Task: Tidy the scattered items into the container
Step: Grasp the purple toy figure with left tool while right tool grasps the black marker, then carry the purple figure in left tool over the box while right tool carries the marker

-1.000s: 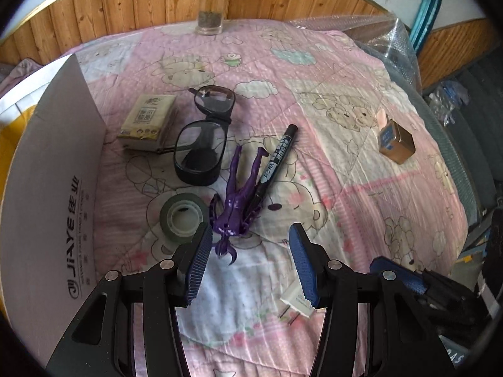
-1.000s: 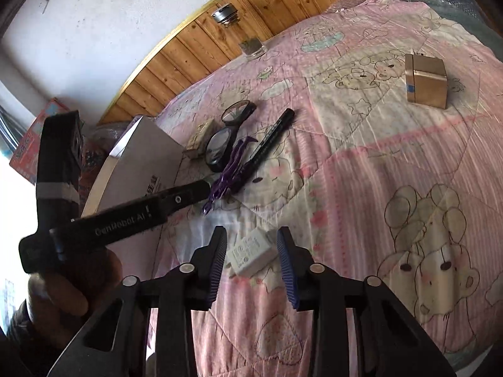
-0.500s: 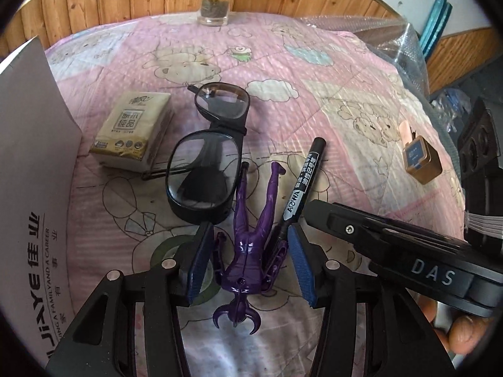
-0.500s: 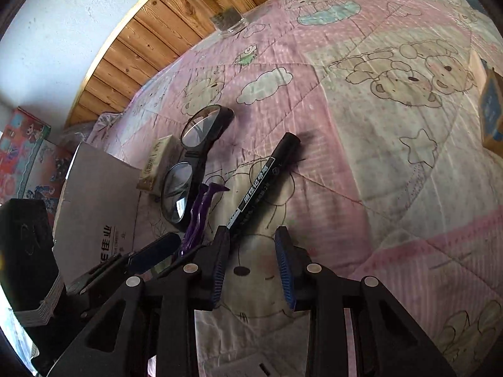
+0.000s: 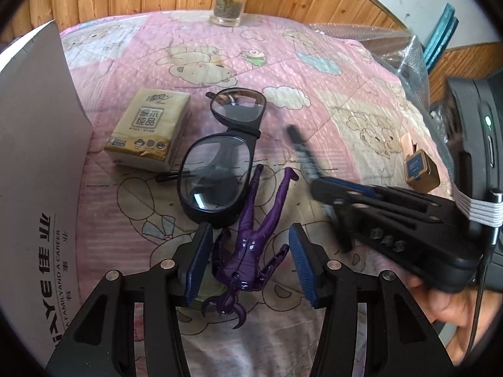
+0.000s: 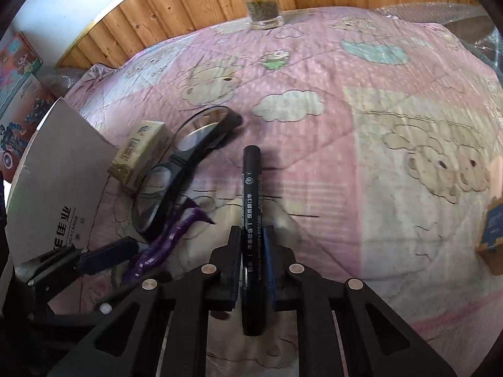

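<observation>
The right gripper (image 6: 251,251) is clamped on the black marker (image 6: 251,207), both pads tight against its barrel, the capped end pointing out toward the far side of the bed. In the left wrist view the marker (image 5: 301,150) is a blurred streak rising from those fingers. The left gripper (image 5: 248,262) stands spread wide, its blue pads (image 5: 198,257) either side of the purple figure (image 5: 251,245) without touching it; the figure lies flat on the pink quilt (image 5: 314,94). Just beyond its legs sit the black glasses (image 5: 220,163), and beside them the tissue pack (image 5: 151,128). The white cardboard box (image 5: 37,157) rises along the left edge. Farther right, a small brown box (image 5: 421,172); at the headboard, a glass jar (image 5: 228,3).
</observation>
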`<state>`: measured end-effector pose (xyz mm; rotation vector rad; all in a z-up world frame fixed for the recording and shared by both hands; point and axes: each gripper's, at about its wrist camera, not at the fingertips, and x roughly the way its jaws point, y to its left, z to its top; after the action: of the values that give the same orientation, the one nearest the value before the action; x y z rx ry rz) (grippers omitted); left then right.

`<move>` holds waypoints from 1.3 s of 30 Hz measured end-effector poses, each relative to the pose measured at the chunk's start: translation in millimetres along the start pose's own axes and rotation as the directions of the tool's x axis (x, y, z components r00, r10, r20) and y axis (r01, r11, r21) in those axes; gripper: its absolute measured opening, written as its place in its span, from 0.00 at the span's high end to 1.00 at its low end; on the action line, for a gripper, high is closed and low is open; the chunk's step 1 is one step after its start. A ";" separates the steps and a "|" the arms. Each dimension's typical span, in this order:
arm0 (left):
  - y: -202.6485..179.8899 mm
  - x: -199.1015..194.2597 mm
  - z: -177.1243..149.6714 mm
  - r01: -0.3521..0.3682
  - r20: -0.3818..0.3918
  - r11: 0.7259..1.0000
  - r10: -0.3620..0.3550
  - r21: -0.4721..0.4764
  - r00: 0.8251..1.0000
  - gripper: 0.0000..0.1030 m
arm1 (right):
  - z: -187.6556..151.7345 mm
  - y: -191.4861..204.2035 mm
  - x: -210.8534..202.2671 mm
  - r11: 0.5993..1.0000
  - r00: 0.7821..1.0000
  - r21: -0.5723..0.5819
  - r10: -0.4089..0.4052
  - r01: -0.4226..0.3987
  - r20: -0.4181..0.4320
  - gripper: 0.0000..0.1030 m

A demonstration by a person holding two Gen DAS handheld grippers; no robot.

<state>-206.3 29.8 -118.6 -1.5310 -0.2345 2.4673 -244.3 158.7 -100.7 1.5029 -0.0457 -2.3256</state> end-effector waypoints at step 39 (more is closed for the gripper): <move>-46.7 -45.8 -42.6 -0.012 0.053 0.998 0.009 0.057 0.999 0.65 | -91.2 -21.8 -82.9 0.998 0.995 0.041 0.044 -0.048 0.095 0.86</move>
<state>-143.4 62.7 -86.2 -1.4490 -0.1640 2.5023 -139.7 221.3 -72.4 1.3964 -0.1545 -2.3713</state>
